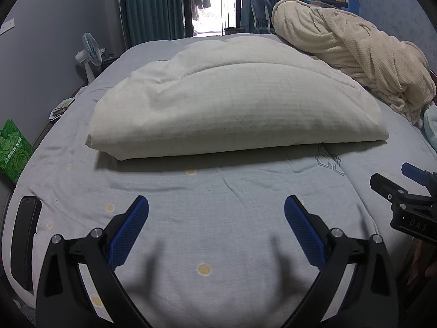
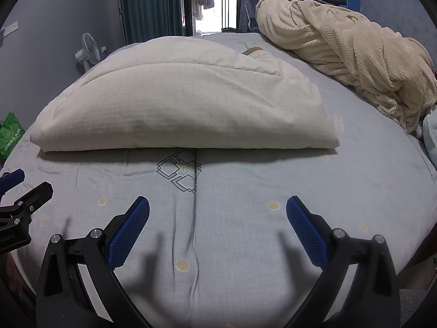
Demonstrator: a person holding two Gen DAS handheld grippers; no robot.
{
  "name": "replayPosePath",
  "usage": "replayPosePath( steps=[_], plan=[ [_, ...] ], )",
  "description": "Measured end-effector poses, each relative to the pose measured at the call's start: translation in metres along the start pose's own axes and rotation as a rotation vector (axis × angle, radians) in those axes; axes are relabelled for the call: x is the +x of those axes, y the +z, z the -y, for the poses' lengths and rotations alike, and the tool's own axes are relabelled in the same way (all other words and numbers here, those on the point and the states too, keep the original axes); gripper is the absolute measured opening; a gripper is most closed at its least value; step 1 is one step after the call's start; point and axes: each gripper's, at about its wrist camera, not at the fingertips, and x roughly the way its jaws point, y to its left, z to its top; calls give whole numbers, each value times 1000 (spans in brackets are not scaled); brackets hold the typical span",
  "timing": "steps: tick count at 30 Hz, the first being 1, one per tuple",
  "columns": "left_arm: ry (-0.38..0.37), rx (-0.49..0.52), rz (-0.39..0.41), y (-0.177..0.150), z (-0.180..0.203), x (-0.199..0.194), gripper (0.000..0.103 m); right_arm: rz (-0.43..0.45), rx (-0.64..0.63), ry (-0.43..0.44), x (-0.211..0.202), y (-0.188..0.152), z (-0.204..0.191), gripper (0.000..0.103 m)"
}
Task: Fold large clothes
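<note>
A thick cream quilt with a faint grid pattern [image 1: 226,101] [image 2: 180,106] lies folded in a long bundle across the middle of the bed, its folded edge facing me. My left gripper [image 1: 216,205] hovers open over the bare sheet in front of it, nothing between its blue pads. My right gripper [image 2: 217,205] is likewise open above the sheet, short of the quilt's near edge. In the left wrist view, the right gripper [image 1: 396,188] shows at the right edge. The left gripper [image 2: 19,191] shows at the left edge of the right wrist view.
The bed carries a pale blue dotted sheet [image 1: 218,235] [image 2: 245,235]. A crumpled cream waffle blanket [image 1: 355,49] [image 2: 355,43] is heaped at the far right. A fan [image 1: 91,52] and a green bag [image 1: 13,150] stand left of the bed; a black object [image 1: 26,240] lies at its near left edge.
</note>
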Motion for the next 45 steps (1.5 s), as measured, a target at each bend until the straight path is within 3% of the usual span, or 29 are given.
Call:
replayPosePath(
  steps=[16, 21, 33, 40, 45],
  plan=[
    [-4, 1, -5, -1, -1, 1, 95, -6, 0, -1, -1, -2, -4, 96],
    [-1, -1, -42, -1, 1, 6, 95, -5, -1, -1, -1, -2, -4, 96],
    [4, 7, -9, -1, -1, 3, 95, -16, -5, -3, 2, -4, -7, 96],
    [19, 77, 77, -1, 7, -7, 95, -23, -3, -4, 4, -5, -8, 97],
    [-52, 55, 59, 0, 3, -6, 95, -25, -2, -4, 4, -4, -6, 96]
  ],
)
